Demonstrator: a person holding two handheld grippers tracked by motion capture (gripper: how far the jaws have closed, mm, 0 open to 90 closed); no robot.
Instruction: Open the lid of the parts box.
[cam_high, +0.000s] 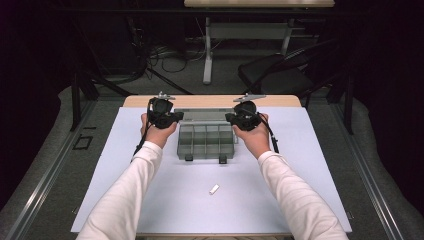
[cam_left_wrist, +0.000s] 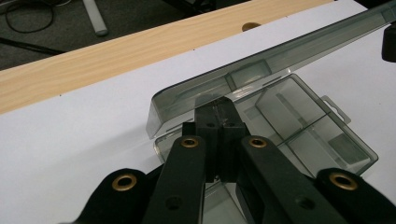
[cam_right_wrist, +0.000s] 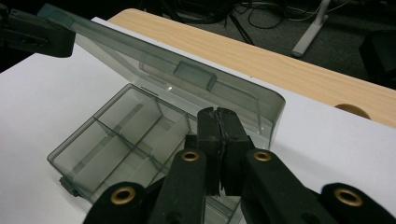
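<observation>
Sleeves reach in past a small white piece (cam_high: 214, 189) on the worktop (cam_high: 310, 165). Beyond, the left gripper (cam_left_wrist: 219, 106) and right gripper (cam_right_wrist: 217, 115), jaws closed together, press beneath the compartment box's (cam_high: 205, 141) raised lid (cam_right_wrist: 187, 77); uneven lifting could slip it shut.

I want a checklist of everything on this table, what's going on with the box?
Surface: white sheet over a wooden table.
Job's things: grey see-through compartment box; lid raised at the back, compartments look empty.
Clutter: small white piece lying in front of the box.
Grippers: left gripper and right gripper, jaws shut, at the lid's two ends; whether they pinch the lid's edge is unclear.
Cables: black cable trailing from the right gripper; more on the floor.
Surroundings: dark room, chair, table legs.
</observation>
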